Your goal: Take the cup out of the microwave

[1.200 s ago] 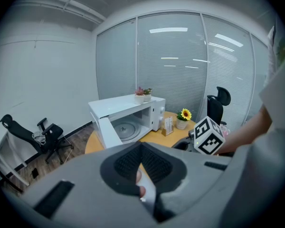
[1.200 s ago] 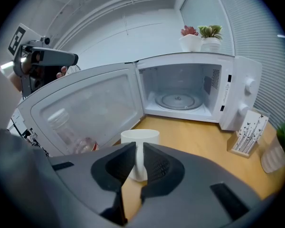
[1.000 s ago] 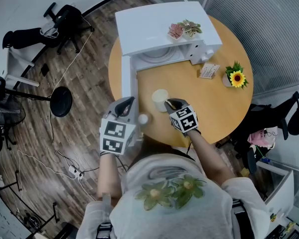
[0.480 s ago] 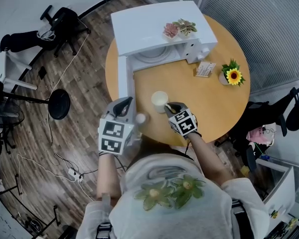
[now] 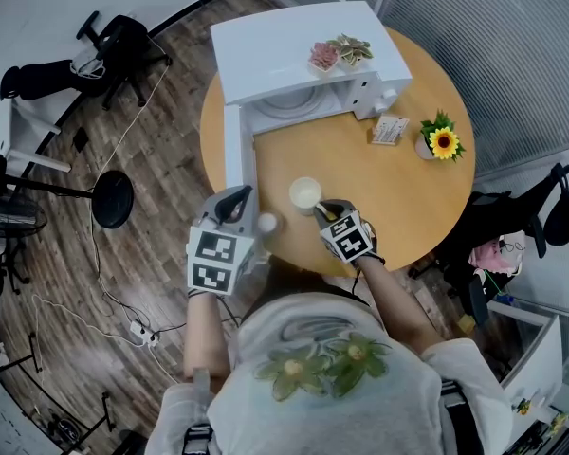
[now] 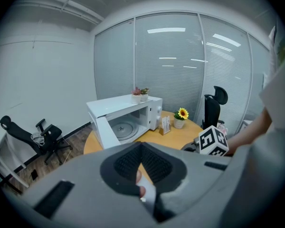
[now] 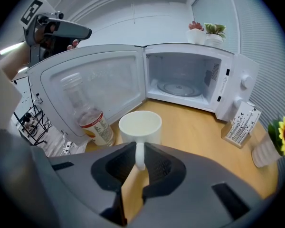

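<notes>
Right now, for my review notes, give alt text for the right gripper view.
The right tongs grip a white cup by its handle over a wooden table. Behind it stands an open white microwave; a bottle stands left of the cup.

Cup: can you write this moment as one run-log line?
cup: outside microwave, at table's near side | right gripper: fingers shut on its handle | microwave door: open

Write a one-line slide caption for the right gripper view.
Right gripper holds the cup by its handle on the table before the open microwave, bottle alongside.
</notes>
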`<state>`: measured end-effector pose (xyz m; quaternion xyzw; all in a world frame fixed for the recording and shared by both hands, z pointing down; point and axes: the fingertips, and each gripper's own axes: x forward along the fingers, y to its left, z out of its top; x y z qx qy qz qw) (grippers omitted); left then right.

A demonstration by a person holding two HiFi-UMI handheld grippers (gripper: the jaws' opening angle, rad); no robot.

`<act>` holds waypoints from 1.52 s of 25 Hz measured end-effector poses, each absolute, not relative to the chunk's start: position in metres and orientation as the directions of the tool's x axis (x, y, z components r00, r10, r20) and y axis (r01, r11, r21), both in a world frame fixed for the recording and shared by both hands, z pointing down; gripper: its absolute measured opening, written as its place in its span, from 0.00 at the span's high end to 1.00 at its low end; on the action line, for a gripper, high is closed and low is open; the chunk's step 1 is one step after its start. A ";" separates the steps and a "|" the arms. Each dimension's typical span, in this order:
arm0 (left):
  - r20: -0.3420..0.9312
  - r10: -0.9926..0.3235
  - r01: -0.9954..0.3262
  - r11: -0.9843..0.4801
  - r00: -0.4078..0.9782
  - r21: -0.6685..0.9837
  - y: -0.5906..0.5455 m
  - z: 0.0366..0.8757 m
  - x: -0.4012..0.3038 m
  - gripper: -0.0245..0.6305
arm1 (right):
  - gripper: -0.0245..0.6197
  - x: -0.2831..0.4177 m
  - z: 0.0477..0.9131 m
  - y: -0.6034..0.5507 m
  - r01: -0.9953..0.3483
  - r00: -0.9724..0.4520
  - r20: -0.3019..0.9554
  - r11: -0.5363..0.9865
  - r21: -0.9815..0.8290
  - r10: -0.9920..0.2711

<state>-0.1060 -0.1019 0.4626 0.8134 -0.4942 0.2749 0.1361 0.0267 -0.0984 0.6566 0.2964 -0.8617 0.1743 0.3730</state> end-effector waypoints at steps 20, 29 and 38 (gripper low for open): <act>0.587 -0.721 -0.872 -0.487 0.367 -0.054 -0.092 0.464 -0.097 0.96 | 0.86 0.038 0.674 -0.087 -0.658 -0.511 0.788 0.746 -0.101 -0.344; 0.589 -0.719 -0.868 -0.493 0.369 -0.057 -0.090 0.464 -0.094 0.96 | 0.86 0.046 0.659 -0.088 -0.670 -0.540 0.760 0.732 -0.127 -0.362; 0.582 -0.730 -0.873 -0.484 0.359 -0.068 -0.089 0.463 -0.096 0.96 | 0.86 0.043 0.613 -0.092 -0.695 -0.596 0.672 0.703 -0.155 -0.441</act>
